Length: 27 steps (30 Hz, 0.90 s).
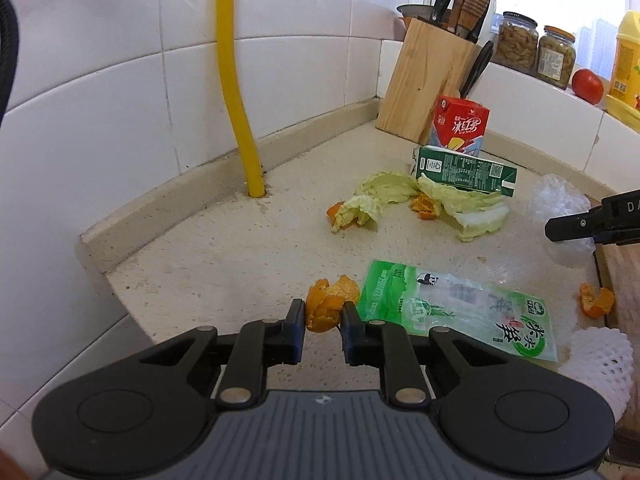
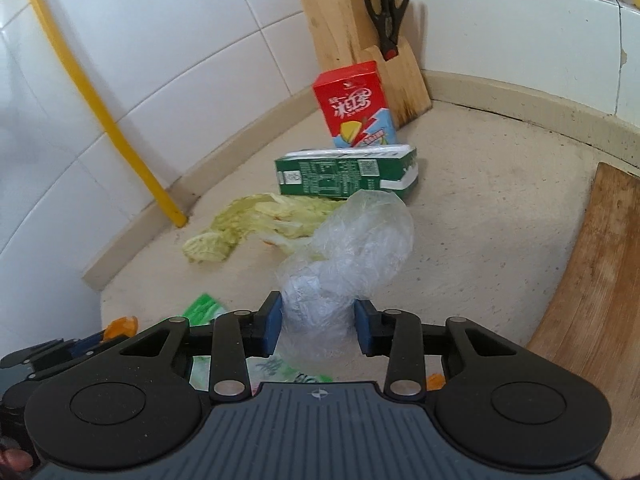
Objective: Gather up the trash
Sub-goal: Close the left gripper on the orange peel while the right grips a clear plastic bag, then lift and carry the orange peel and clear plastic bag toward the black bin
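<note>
My left gripper (image 1: 323, 314) is shut on a curled orange peel (image 1: 326, 304) just above the beige counter (image 1: 224, 256). Right beside it lies a green snack wrapper (image 1: 452, 308). My right gripper (image 2: 316, 320) is shut on a crumpled clear plastic bag (image 2: 352, 240), which bulges up past the fingers. In the left wrist view the right gripper (image 1: 560, 230) comes in from the right edge with the bag (image 1: 560, 200). Farther back lie cabbage leaves (image 1: 468, 204), more orange peel (image 1: 426, 208), a green carton (image 2: 344, 172) on its side and an upright red carton (image 2: 352, 108).
A wooden knife block (image 1: 428, 80) stands in the back corner with scissors (image 2: 386, 8) hung on it. A yellow pipe (image 1: 236, 92) runs down the tiled wall. A wooden cutting board (image 2: 600, 280) lies at right. Another peel (image 1: 596, 300) and a white foam net (image 1: 600, 356) sit near it.
</note>
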Each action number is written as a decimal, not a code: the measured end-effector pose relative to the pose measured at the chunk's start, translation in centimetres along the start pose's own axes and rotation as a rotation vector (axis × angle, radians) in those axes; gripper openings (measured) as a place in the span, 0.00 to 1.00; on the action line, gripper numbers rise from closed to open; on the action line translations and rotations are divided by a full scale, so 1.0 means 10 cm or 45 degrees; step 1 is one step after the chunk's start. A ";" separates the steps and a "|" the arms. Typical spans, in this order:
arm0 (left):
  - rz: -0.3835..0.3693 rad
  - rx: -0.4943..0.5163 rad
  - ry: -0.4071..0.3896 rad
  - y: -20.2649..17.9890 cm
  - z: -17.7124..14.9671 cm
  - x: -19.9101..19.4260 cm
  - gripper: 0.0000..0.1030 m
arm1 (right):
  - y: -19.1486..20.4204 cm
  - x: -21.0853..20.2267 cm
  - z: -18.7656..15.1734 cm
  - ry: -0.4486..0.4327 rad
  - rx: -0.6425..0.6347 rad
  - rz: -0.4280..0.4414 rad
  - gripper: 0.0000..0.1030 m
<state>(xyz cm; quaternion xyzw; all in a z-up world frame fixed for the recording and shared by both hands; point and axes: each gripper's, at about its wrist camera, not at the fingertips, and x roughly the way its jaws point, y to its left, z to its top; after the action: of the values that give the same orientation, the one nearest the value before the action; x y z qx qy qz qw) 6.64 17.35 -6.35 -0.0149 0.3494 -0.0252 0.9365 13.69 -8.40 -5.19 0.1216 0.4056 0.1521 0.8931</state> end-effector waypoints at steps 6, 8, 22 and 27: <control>-0.008 -0.007 -0.012 0.06 -0.02 -0.10 0.18 | 0.10 -0.06 -0.06 -0.005 0.011 0.005 0.44; -0.011 -0.005 -0.018 0.08 -0.03 -0.13 0.18 | 0.13 -0.09 -0.08 -0.007 0.009 0.003 0.44; -0.009 -0.035 -0.043 0.32 -0.11 -0.36 0.18 | 0.40 -0.19 -0.21 -0.012 -0.005 0.004 0.44; 0.006 -0.045 -0.047 0.41 -0.15 -0.45 0.18 | 0.52 -0.20 -0.24 -0.009 -0.014 0.026 0.44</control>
<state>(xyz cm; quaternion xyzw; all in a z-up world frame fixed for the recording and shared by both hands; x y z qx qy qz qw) 2.40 21.64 -4.75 -0.0312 0.3324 -0.0164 0.9425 9.74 -4.08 -3.59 0.1213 0.4005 0.1631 0.8935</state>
